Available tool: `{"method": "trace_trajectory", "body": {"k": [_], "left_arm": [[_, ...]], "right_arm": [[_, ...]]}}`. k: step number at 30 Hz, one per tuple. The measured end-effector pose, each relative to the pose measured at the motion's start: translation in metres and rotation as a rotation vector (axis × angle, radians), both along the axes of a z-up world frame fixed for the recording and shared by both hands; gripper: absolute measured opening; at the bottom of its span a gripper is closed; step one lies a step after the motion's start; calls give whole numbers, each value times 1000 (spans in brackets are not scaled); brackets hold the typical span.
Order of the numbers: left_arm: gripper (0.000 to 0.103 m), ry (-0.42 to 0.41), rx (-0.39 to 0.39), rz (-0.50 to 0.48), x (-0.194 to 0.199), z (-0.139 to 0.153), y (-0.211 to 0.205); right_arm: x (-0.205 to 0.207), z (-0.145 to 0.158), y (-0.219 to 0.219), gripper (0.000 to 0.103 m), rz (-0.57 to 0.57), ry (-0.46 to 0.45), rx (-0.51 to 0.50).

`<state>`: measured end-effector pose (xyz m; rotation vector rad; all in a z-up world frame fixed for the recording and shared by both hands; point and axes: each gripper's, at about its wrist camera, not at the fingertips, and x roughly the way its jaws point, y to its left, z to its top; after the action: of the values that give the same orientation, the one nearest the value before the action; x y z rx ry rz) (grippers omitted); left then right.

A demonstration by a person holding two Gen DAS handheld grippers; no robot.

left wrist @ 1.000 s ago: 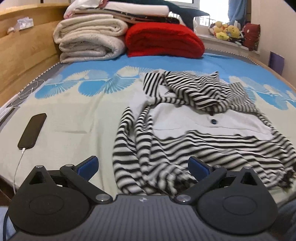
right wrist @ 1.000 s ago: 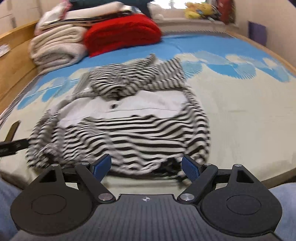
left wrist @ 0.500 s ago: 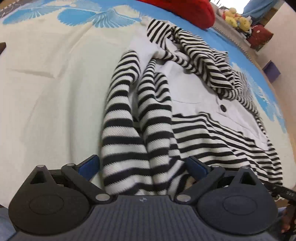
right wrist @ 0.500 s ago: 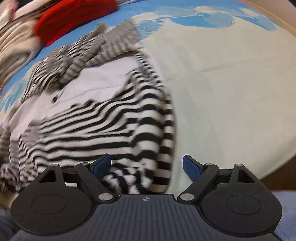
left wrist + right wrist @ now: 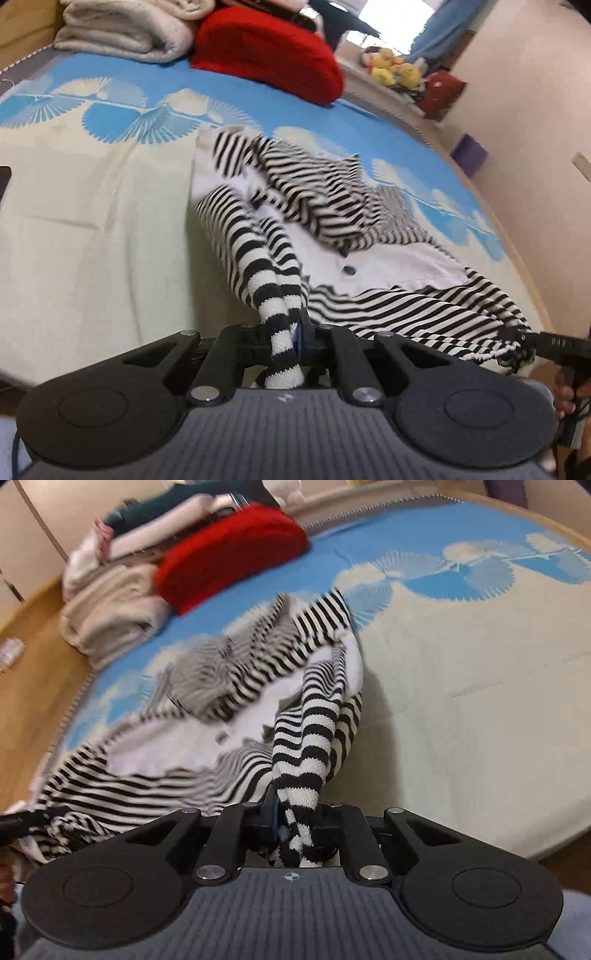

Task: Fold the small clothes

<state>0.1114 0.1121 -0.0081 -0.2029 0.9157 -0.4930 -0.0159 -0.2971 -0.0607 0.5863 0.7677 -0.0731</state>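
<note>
A small black-and-white striped garment point(image 5: 369, 236) with a white panel and a dark button lies crumpled on the bed point(image 5: 92, 240). My left gripper point(image 5: 291, 332) is shut on the garment's near left hem corner and lifts it off the bed. My right gripper point(image 5: 295, 812) is shut on the near right hem corner of the same garment point(image 5: 236, 686), also lifted. The right gripper's tip shows at the right edge of the left wrist view point(image 5: 554, 345). The hem hangs stretched between both grippers.
A red blanket point(image 5: 266, 55) and folded cream blankets point(image 5: 125, 29) are stacked at the head of the bed. Plush toys point(image 5: 395, 70) sit on the sill. A wooden bed frame point(image 5: 33, 686) runs along the far side. A phone's edge point(image 5: 3, 181) shows at the left.
Both grippers were open above the near hem, came down onto it and shut on the two hem corners. The corners are now raised off the bed.
</note>
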Motion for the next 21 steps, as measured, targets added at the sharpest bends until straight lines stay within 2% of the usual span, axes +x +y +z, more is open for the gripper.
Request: {"method": "trace_trajectory", "body": {"k": [3, 7, 9, 12, 16, 19, 20, 21], "left_arm": [[10, 6, -21, -16, -40, 8, 13], [10, 46, -48, -12, -78, 7, 27], [10, 55, -56, -4, -80, 8, 28], [10, 51, -69, 7, -62, 15, 24], [10, 41, -90, 3, 6, 31, 11], [10, 21, -78, 16, 86, 41, -9], [10, 24, -87, 47, 121, 43, -18], [16, 21, -94, 95, 154, 42, -26]], "right_arm": [[-40, 7, 5, 13, 9, 5, 26], [-71, 9, 2, 13, -11, 37, 87], [-72, 10, -2, 13, -24, 54, 115], [-56, 20, -6, 13, -32, 53, 133], [-2, 34, -23, 13, -50, 37, 144], [73, 45, -43, 13, -67, 22, 127], [103, 46, -50, 13, -80, 22, 121], [137, 47, -58, 13, -105, 22, 113]]}}
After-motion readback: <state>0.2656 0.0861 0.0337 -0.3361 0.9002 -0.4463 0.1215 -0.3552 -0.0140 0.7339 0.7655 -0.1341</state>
